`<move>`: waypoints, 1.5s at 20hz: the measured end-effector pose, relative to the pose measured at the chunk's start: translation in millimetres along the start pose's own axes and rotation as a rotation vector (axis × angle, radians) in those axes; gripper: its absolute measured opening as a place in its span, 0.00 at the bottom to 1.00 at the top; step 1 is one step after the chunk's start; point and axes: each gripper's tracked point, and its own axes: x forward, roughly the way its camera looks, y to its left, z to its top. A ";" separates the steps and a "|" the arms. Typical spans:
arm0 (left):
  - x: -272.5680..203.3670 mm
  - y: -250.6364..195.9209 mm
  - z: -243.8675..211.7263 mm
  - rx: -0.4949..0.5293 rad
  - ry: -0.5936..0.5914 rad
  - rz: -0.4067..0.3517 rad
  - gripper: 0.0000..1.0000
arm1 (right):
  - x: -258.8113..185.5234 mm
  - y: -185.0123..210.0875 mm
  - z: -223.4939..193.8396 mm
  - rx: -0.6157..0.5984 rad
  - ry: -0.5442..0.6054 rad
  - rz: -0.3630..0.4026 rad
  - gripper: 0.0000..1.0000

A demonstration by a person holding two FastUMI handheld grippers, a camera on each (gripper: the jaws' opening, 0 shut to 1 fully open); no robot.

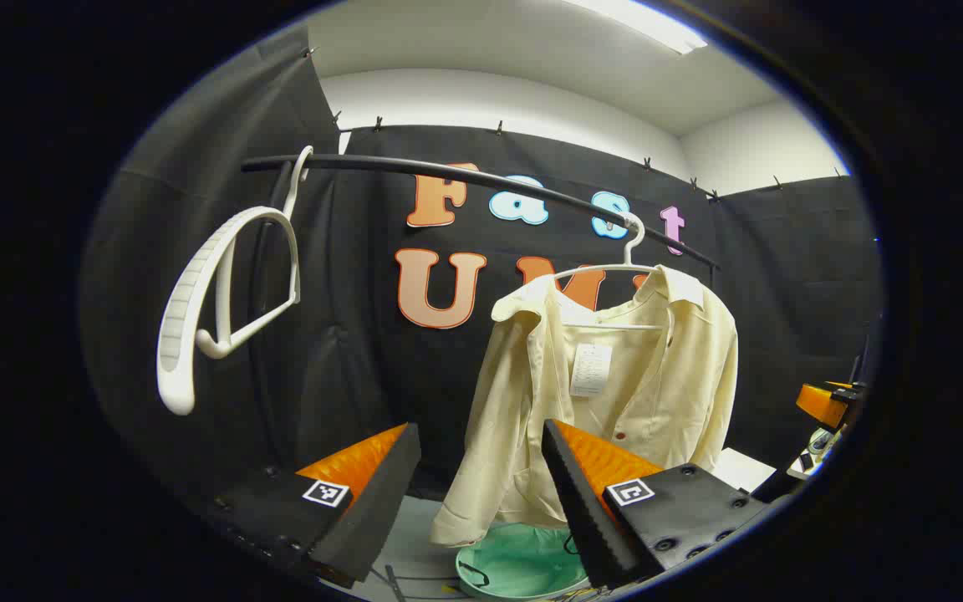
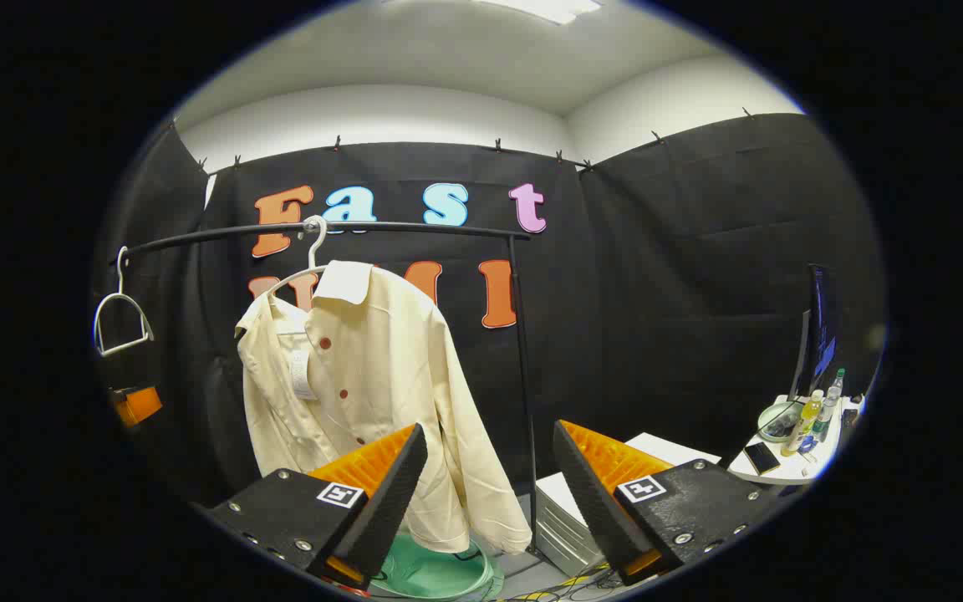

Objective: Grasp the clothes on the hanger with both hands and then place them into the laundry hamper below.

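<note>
Hanging limp, the cream shirt [image 1: 615, 385] looks light and soft; both wide-open claws [image 1: 481, 493] [image 2: 490, 493] should pinch its shoulders.

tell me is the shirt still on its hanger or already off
On the hanger. The cream shirt hangs from the white hanger on the rail, above the green hamper; both grippers are open.

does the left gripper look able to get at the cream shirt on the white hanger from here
Probably yes. The left gripper is open and the cream button-up shirt on its white hanger hangs ahead with nothing between them; it has yet to close the gap.
</note>
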 end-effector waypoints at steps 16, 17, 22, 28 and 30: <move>2.7 2.4 0.4 -0.002 0.029 0.017 0.96 | 5.5 -8.7 -4.0 -0.002 0.016 -0.020 0.94; 3.3 1.3 1.4 -0.002 0.026 0.015 0.96 | 7.1 -8.2 -4.6 -0.001 0.017 -0.019 0.94; 9.7 -3.4 8.2 0.006 0.014 0.009 0.96 | 13.6 -5.8 -0.3 -0.006 0.008 -0.015 0.95; 10.9 -5.0 15.8 0.002 0.008 0.010 0.96 | 18.3 17.1 4.7 -0.002 0.010 0.031 0.95; 12.4 -1.4 22.5 0.003 -0.003 0.018 0.96 | 17.9 22.2 9.0 -0.015 0.003 0.042 0.95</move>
